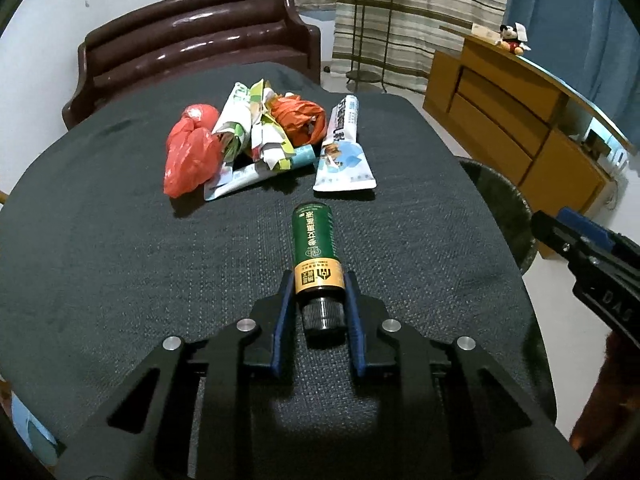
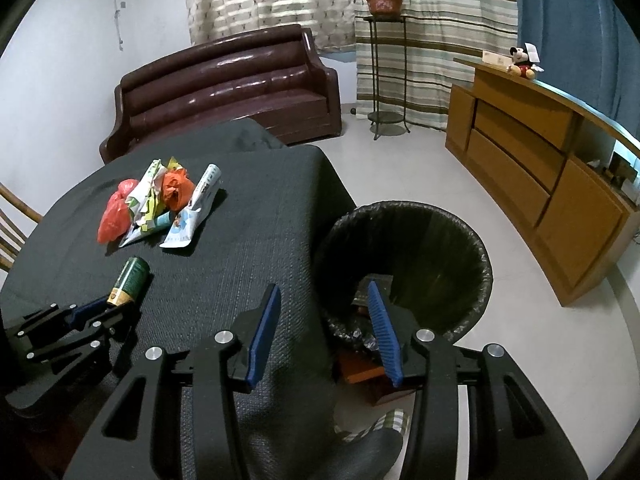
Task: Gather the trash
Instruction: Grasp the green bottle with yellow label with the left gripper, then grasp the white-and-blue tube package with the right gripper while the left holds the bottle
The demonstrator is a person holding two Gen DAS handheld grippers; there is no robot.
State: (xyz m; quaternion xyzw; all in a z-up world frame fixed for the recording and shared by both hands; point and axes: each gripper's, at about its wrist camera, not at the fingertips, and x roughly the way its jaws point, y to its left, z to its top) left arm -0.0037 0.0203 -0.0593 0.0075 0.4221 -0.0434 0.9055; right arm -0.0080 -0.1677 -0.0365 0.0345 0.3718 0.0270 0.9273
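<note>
A green bottle with a gold band and black cap lies on the dark tablecloth. My left gripper is shut on its cap end; it also shows in the right wrist view with the bottle. A trash pile lies beyond: a red plastic bag, crumpled paper wrappers, an orange bag and a white-blue pouch. My right gripper is open and empty, above the table's right edge beside the black-lined bin.
A brown sofa stands behind the table. A wooden cabinet runs along the right. A plant stand is by the curtains. A wooden chair is at the left edge.
</note>
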